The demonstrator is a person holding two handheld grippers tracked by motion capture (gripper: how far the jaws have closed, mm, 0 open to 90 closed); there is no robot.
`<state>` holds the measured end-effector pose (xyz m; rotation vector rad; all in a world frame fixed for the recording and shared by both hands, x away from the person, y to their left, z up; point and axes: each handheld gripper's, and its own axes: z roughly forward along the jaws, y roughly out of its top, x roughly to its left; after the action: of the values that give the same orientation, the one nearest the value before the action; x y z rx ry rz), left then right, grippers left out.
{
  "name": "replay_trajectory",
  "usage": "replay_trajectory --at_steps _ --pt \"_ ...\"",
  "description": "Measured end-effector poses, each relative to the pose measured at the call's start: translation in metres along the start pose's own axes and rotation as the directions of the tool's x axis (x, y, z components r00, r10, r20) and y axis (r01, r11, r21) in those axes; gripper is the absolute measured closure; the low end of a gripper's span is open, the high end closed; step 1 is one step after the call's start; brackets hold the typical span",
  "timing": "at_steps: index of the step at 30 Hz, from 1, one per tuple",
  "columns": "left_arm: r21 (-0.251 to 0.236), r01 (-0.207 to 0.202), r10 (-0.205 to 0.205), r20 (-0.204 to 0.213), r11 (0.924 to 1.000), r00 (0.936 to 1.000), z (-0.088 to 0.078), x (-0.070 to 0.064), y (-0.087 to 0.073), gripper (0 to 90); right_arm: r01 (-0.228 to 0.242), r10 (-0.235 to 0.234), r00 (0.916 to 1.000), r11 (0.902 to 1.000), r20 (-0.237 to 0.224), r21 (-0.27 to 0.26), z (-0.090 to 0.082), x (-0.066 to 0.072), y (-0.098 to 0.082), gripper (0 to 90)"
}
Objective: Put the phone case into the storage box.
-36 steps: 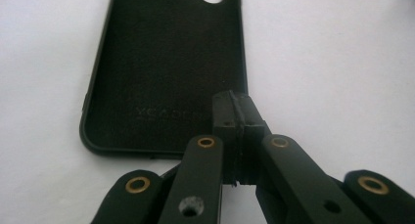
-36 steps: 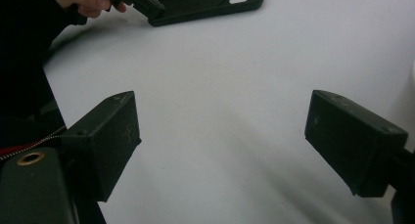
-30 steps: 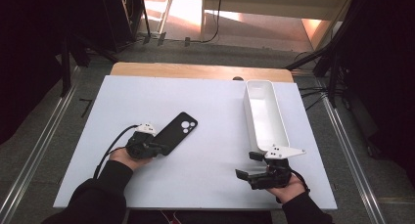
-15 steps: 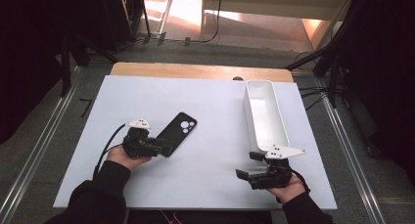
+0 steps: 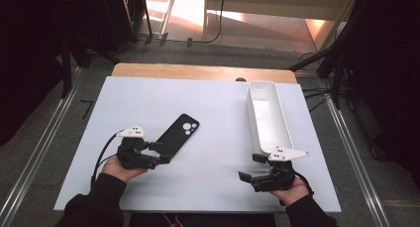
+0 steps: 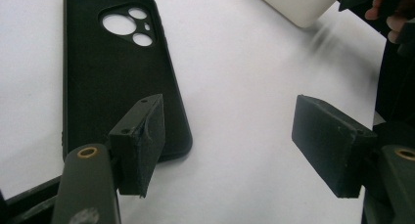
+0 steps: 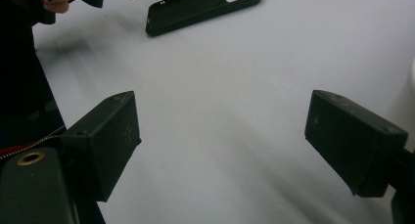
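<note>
A black phone case [image 5: 178, 135] lies flat on the white table [image 5: 218, 108], camera cut-outs at its far end. My left gripper [image 5: 162, 152] sits just off the case's near end; its jaws have just been opening and nothing is between them. In the left gripper view the case [image 6: 112, 77] lies beyond and under the left pad, apart from my left gripper [image 6: 232, 128]. Near the table's front edge on the right, my right gripper [image 5: 251, 167] rests open and empty over bare table [image 7: 225, 121].
A long white bin [image 5: 250, 108] stands at the right of the table, running away from me, its near end just beyond the right hand. A wooden strip [image 5: 198, 72] borders the far edge. Dark floor and metal rails surround the table.
My left gripper's jaws opened and let go of the phone case. The left hand drew back a little to the left and up. The right hand stayed where it was.
</note>
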<state>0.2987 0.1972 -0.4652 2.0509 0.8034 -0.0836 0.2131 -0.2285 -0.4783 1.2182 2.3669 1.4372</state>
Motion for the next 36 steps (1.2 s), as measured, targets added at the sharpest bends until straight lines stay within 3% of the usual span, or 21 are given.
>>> replay_trajectory --at_steps 14,17,36 --pt "0.013 -0.027 0.027 -0.005 0.9995 0.9996 -0.013 -0.019 -0.017 28.0 0.019 -0.019 0.9998 0.9998 0.004 -0.009 0.001 -0.002 -0.001 11.5" --pt "0.012 -0.019 0.019 0.013 0.9997 0.9997 -0.013 -0.023 -0.021 28.0 0.022 -0.022 0.9998 0.9997 0.0 -0.01 0.0 -0.002 0.0 11.5" --pt "0.03 -0.011 0.01 0.019 0.9995 0.9998 -0.015 -0.022 -0.023 27.9 0.001 -0.001 1.0 0.9997 -0.01 -0.026 -0.009 -0.008 -0.002 11.9"
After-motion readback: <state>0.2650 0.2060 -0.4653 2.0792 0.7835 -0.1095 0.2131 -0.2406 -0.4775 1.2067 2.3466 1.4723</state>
